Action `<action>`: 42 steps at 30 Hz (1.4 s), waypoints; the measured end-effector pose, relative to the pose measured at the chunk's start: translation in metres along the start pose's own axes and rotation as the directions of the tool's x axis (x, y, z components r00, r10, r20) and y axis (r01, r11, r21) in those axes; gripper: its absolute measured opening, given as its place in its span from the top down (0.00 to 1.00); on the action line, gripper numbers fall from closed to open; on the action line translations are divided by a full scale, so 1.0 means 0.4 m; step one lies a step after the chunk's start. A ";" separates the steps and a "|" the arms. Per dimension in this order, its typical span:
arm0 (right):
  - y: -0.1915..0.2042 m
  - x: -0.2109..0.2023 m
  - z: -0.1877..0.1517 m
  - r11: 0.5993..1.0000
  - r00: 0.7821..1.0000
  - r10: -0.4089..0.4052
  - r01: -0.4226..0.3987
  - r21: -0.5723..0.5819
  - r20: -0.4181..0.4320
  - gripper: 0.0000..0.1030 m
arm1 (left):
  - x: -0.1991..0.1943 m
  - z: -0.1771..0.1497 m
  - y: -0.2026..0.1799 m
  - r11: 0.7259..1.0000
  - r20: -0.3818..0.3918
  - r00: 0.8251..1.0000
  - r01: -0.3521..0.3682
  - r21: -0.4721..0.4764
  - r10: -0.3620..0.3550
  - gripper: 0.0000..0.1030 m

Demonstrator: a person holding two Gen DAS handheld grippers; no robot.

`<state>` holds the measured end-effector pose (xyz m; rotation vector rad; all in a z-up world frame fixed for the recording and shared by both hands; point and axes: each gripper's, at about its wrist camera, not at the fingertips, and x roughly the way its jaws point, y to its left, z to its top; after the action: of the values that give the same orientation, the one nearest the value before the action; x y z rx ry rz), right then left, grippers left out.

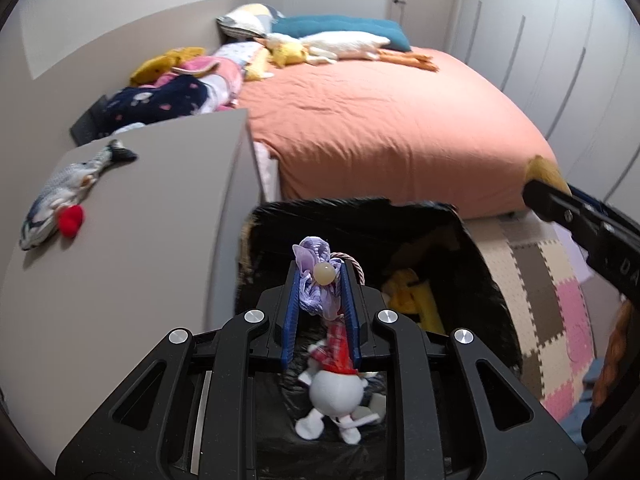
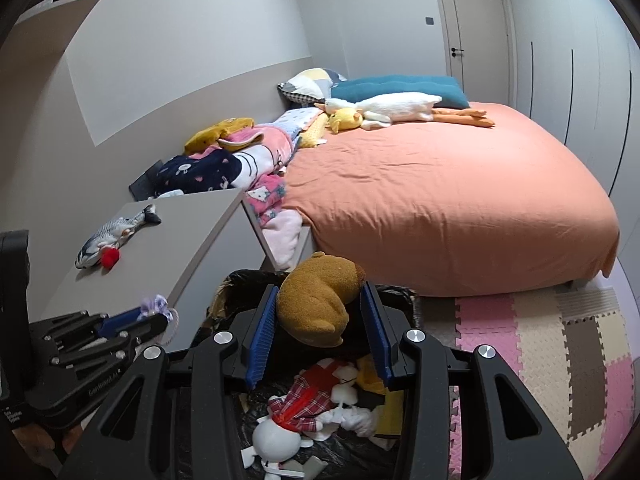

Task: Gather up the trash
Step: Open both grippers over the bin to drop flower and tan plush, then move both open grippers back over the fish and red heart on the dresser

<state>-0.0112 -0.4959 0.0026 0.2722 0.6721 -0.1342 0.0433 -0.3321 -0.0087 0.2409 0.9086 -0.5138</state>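
The left gripper (image 1: 322, 280) is clamped on a small lilac fabric ornament (image 1: 316, 276) with a cream bead and a twisted cord, its blue pads pressed against both sides. It hangs over the open bin (image 1: 492, 280), which is lined with a black bag and stands on the floor beside the grey surface (image 1: 160, 208), at the foot of the bed (image 1: 384, 120).

The right gripper (image 2: 322, 312) is closed around a brown plush toy (image 2: 320, 304), which fills the gap between its blue pads and hangs above the same bin (image 2: 228, 284). In the right wrist view the left gripper (image 2: 156, 316) shows at 8 o'clock, with the lilac ornament (image 2: 154, 305) at its tip, near the corner of the surface (image 2: 180, 240).

Inside the bin lies a white doll in a red plaid dress (image 2: 308, 400), at 6 o'clock in both views, with something yellow (image 1: 412, 292) beside it.

On the surface, at 9 o'clock in the left wrist view, a plush fish (image 1: 68, 188) rests with a red pom-pom (image 1: 71, 219) touching it, well apart from both grippers. At 12 o'clock, pillows, blankets and a long white plush goose (image 1: 340, 44) lie on the orange bedcover.
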 end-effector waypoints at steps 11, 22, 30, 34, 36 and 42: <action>-0.049 -0.018 0.003 0.996 0.998 -0.047 0.044 0.074 0.042 0.17 | 0.001 -0.013 -0.039 0.999 0.001 1.000 -0.009 0.050 0.009 0.06; -0.026 0.004 0.002 0.998 0.999 -0.033 0.031 0.059 0.028 0.17 | 0.006 -0.019 -0.010 0.999 0.003 0.999 -0.039 0.025 0.039 0.06; 0.030 0.043 0.002 1.000 1.000 -0.005 0.005 0.026 0.006 0.17 | 0.020 -0.030 0.066 0.997 -0.015 0.998 -0.067 -0.030 0.067 0.06; 0.066 0.071 0.006 1.000 1.000 0.013 -0.013 0.007 -0.007 0.17 | 0.028 -0.032 0.101 0.996 -0.021 0.997 -0.081 -0.045 0.080 0.06; 0.080 0.081 0.008 1.000 1.000 0.021 -0.021 0.002 -0.010 0.17 | 0.032 -0.033 0.118 0.995 -0.024 0.996 -0.087 -0.055 0.085 0.06; 0.133 0.125 0.018 0.998 0.998 0.055 -0.055 -0.016 -0.021 0.17 | 0.043 -0.038 0.186 0.988 -0.035 0.992 -0.122 -0.098 0.119 0.06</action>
<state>0.0431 -0.4491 -0.0126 0.2763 0.6853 -0.0733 0.0803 -0.2677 -0.0327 0.2115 0.9388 -0.3531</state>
